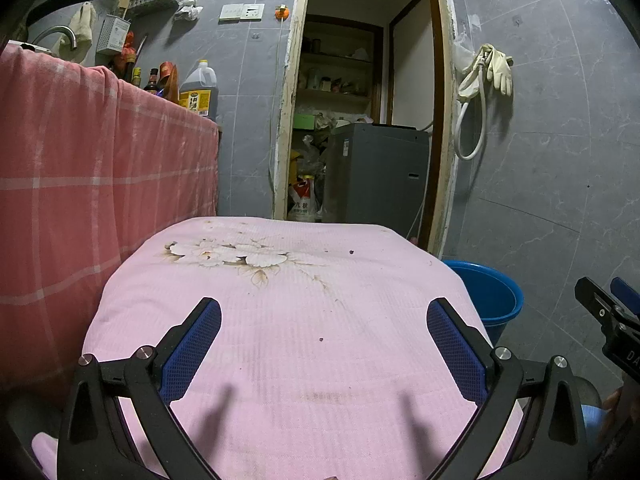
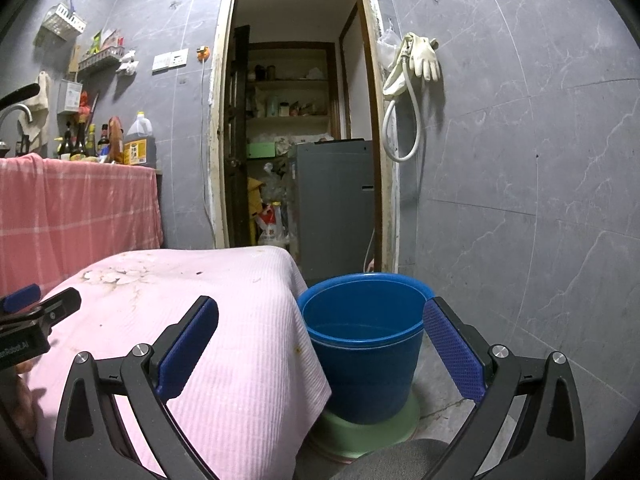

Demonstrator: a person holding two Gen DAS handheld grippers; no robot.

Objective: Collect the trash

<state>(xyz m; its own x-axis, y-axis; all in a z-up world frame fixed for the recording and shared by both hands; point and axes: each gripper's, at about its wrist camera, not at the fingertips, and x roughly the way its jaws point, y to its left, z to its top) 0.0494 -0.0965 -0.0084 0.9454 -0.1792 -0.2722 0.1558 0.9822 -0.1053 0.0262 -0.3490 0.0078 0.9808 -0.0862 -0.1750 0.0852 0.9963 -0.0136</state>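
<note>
Left claw (image 1: 324, 328) spread wide above the pink-clothed table (image 1: 280, 360), holding nothing, poised to take whatever litter lies there. Right claw (image 2: 320, 334) likewise wide and empty, aimed between the table's right edge and the blue bucket (image 2: 362, 344). Bucket parked on the floor just beside the table, likely as the bin for easy dropping. No clear trash visible on the cloth, only small dark specks (image 1: 321, 338) and stains; too small to tell.
</note>
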